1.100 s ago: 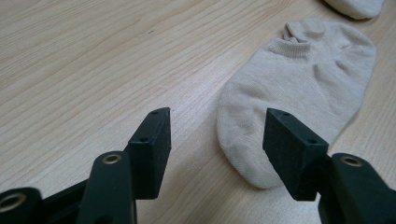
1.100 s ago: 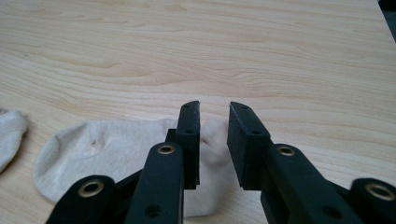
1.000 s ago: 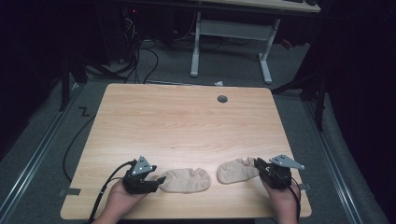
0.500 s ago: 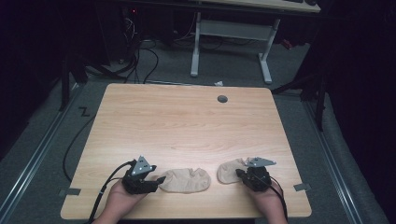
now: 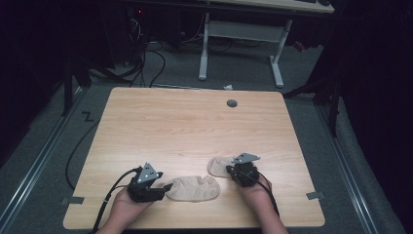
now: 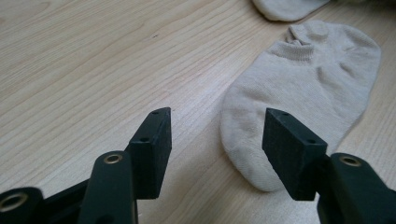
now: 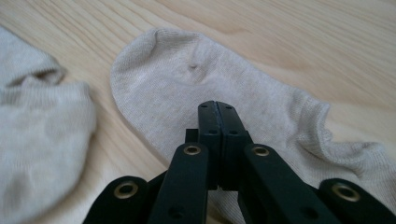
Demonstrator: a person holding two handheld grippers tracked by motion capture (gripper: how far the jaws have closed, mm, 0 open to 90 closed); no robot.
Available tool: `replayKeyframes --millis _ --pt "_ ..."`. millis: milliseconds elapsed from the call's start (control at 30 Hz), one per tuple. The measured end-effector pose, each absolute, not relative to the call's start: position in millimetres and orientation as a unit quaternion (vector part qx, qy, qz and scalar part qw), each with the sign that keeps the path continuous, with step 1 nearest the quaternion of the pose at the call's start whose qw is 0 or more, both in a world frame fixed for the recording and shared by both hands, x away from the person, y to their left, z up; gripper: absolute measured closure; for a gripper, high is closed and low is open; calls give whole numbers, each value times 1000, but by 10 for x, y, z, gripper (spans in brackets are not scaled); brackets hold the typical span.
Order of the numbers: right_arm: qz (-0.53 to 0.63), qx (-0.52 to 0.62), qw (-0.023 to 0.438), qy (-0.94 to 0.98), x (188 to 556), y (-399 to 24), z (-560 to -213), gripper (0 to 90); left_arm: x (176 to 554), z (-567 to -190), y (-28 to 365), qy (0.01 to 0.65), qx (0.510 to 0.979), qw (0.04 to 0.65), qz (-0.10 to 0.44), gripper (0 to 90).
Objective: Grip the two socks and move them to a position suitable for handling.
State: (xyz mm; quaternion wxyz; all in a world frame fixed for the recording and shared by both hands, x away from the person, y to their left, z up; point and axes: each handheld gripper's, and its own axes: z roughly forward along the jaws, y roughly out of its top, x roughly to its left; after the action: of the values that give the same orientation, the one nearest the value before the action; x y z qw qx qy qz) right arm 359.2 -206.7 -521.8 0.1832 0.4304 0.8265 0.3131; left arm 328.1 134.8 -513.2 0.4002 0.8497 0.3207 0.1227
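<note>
Two beige ankle socks lie near the table's front edge. The left sock [image 5: 195, 187] [image 6: 303, 88] [image 7: 37, 140] lies flat, its toe end between the tips of my left gripper [image 5: 168, 187] [image 6: 217, 140], which stands open just above the wood without touching it. The right sock [image 5: 217, 165] [image 7: 187, 88] [image 6: 285, 7] lies under my right gripper [image 5: 229, 170] [image 7: 217, 107], whose jaws are pressed together over the sock's middle. I see no fabric between them. The sock's heel end is hidden under that gripper in the high view.
The light wooden table [image 5: 195, 122] has a round cable hole [image 5: 232, 103] near its far edge. Behind it stands a white desk frame [image 5: 238, 29], with cables on the floor [image 5: 146, 63]. Tape marks [image 5: 71, 200] sit at the front corners.
My right gripper has moved left and slightly forward, onto the right sock, whose visible end now lies farther left, closer to the other sock. The left gripper has stayed put.
</note>
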Motion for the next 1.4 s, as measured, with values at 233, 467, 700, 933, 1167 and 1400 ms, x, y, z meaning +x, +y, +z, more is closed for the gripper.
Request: replayKeyframes --millis 233,467,700,933,1167,1400 --pt "311 404 182 841 3817 -1689 -5218 900 3305 -5127 1389 325 847 401 127 428" --pt "311 382 181 851 3904 -1297 -5222 900 3331 -5132 1417 329 845 401 130 430" --pt "306 360 185 862 3915 -1015 -5219 900 3344 -5135 1429 333 843 401 133 432" --pt "306 341 184 870 3885 -819 -5221 900 3361 -5136 1444 337 842 399 134 434" --pt "302 332 187 874 3868 -768 -5220 900 3377 -5139 1454 340 841 398 134 437" --pt "304 330 188 874 3864 -770 -5222 887 3406 -5138 1476 348 837 400 133 441"
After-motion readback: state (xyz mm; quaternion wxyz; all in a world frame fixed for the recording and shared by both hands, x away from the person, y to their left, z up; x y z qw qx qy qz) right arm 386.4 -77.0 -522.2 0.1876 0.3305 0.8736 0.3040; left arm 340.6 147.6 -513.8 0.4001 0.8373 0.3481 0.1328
